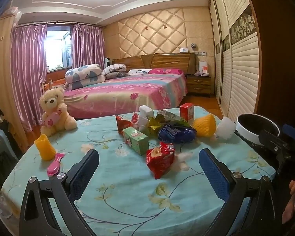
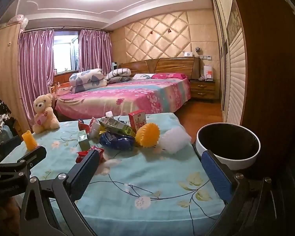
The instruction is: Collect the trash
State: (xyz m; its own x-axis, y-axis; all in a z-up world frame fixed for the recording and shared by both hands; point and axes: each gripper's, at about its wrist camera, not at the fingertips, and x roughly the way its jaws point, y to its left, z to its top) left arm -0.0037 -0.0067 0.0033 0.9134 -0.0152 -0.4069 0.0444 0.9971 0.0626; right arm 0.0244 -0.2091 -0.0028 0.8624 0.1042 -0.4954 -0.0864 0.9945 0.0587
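Trash lies heaped mid-table on the turquoise floral cloth (image 1: 127, 188): a red snack wrapper (image 1: 160, 161), a blue snack bag (image 1: 177, 133), a green box (image 1: 135, 140), a red carton (image 1: 186, 111), and yellow (image 1: 204, 124) and white foam nets (image 1: 226, 129). My left gripper (image 1: 148, 151) hovers open just short of the red wrapper, holding nothing. A white bin with a black liner (image 2: 226, 160) stands at the table's right edge. My right gripper (image 2: 150, 153) is open and empty, its blue finger (image 2: 216, 173) near the bin, with the white foam net (image 2: 175, 140) ahead.
At the far left corner sits a teddy bear (image 1: 53, 110). Closer on the left stand another yellow foam net (image 1: 44, 147) and a pink comb (image 1: 55, 165). A white tissue wad (image 1: 183, 158) lies beside the red wrapper. A bed (image 1: 127, 92) fills the room behind.
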